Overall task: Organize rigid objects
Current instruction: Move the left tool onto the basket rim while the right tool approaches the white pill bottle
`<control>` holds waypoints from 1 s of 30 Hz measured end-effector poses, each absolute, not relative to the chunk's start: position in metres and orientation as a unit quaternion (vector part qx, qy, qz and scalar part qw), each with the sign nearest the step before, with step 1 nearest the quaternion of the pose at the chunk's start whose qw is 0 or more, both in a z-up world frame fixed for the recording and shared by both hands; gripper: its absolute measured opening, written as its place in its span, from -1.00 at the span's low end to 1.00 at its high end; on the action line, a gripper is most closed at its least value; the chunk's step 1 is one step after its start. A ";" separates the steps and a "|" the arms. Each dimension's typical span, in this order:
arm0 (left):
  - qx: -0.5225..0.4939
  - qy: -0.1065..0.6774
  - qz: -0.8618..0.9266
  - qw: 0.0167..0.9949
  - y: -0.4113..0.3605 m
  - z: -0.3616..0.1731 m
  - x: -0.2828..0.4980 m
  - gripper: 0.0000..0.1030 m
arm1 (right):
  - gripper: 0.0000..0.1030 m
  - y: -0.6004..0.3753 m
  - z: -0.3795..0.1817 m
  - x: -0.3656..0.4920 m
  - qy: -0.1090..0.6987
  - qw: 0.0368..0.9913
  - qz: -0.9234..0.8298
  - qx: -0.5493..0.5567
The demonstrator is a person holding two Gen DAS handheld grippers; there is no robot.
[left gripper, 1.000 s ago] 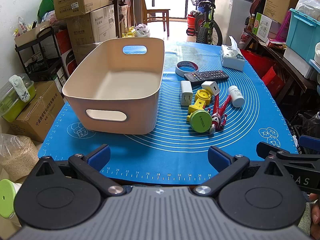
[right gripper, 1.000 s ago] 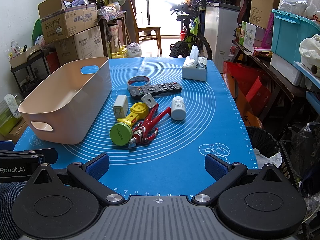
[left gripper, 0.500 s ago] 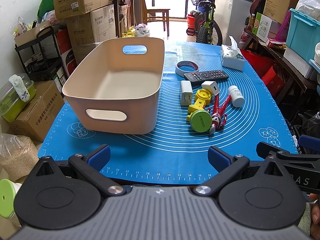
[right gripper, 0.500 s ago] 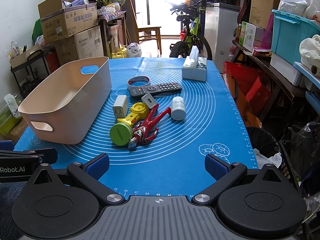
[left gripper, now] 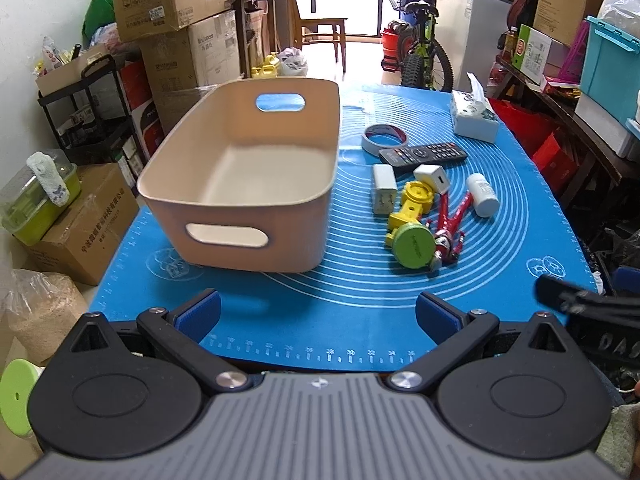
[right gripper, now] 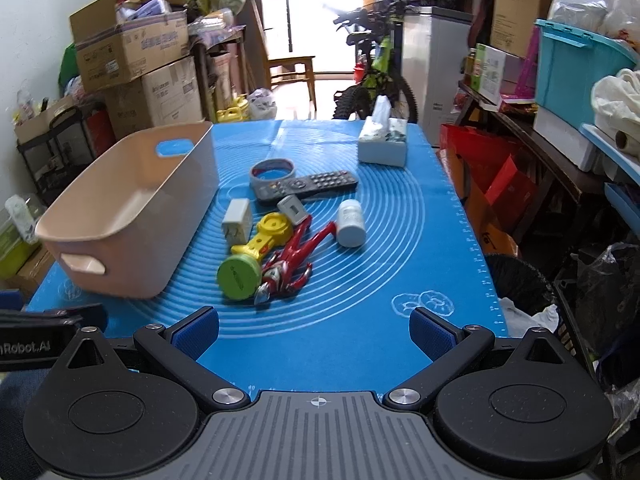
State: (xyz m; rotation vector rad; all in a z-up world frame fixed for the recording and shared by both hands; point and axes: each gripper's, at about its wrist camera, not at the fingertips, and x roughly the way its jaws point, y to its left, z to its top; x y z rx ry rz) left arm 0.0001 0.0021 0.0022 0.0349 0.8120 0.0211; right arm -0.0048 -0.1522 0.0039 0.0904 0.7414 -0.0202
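Rigid objects (remote [right gripper: 306,186], red figure [right gripper: 294,260], white bottle [right gripper: 351,222]) all out on blue mat [right gripper: 360,320] beside empty bin [left gripper: 240,160]; nothing sorted yet. Left gripper [left gripper: 318,314] and right gripper [right gripper: 314,328] spread wide, holding nothing.

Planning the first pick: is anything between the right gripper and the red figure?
Nothing visible. The right gripper is open above bare mat, and the red figure lies just ahead, with the green-capped yellow toy touching its left side.
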 end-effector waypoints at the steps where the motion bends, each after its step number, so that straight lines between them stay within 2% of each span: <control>1: 0.019 0.394 0.013 0.919 0.003 0.004 0.001 0.98 | 0.95 -0.153 0.007 -0.005 0.358 0.932 -0.011 0.049; 9: 0.031 0.367 0.032 0.929 0.023 0.037 0.013 0.98 | 0.95 -0.160 0.035 0.012 0.329 0.943 -0.005 0.051; 21: 0.052 0.318 0.058 0.945 0.067 0.095 0.088 0.98 | 0.95 -0.165 0.059 0.071 0.299 0.953 -0.027 0.047; 30: 0.037 0.343 0.072 0.936 0.115 0.095 0.144 0.98 | 0.96 -0.172 0.053 0.128 0.296 0.952 -0.060 0.043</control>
